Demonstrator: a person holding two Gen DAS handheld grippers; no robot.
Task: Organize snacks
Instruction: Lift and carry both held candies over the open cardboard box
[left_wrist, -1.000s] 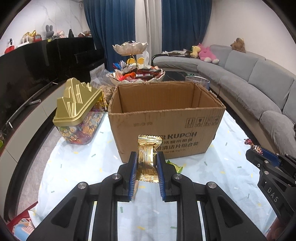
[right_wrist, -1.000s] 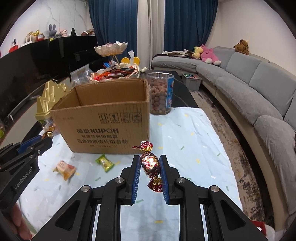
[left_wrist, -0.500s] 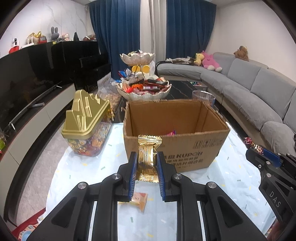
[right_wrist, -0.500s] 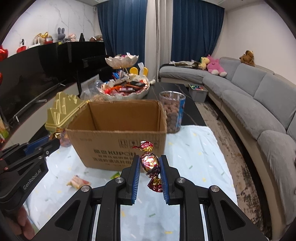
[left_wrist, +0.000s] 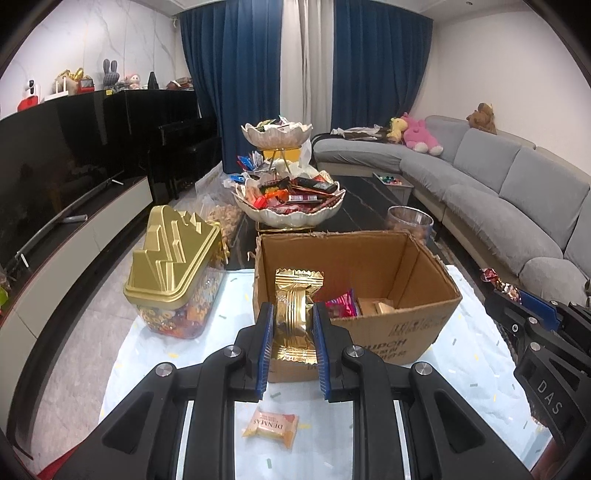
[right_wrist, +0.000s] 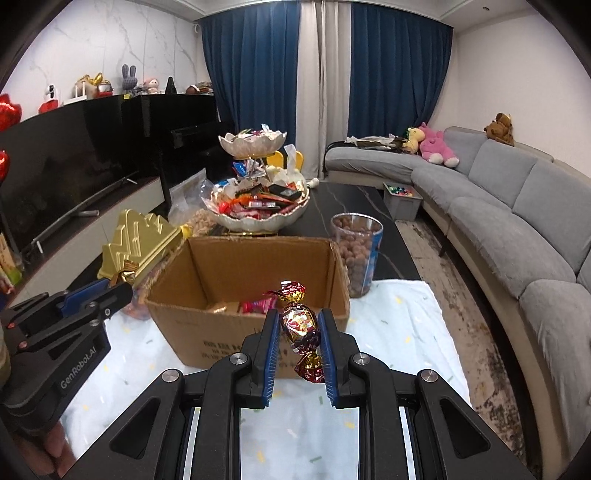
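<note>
1. Left wrist view: the left tool was clamped on one gold wafer packet, long axis upright, its lower edge hidden behind the pads. It hung before the cardboard box; one loose packet lay on the counter.
2. Right wrist view: the right tool gripped one red-gold twist candy, axis upright and slightly tilted, at the box's near wall. The box contents were partly hidden.

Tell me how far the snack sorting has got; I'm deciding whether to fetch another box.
Done: a few snacks already lie in the brown cardboard box. In hand: left gripper clamps a gold foil packet, right gripper a red-gold twisted candy. Left: a peach wrapped biscuit on the tablecloth.
</note>
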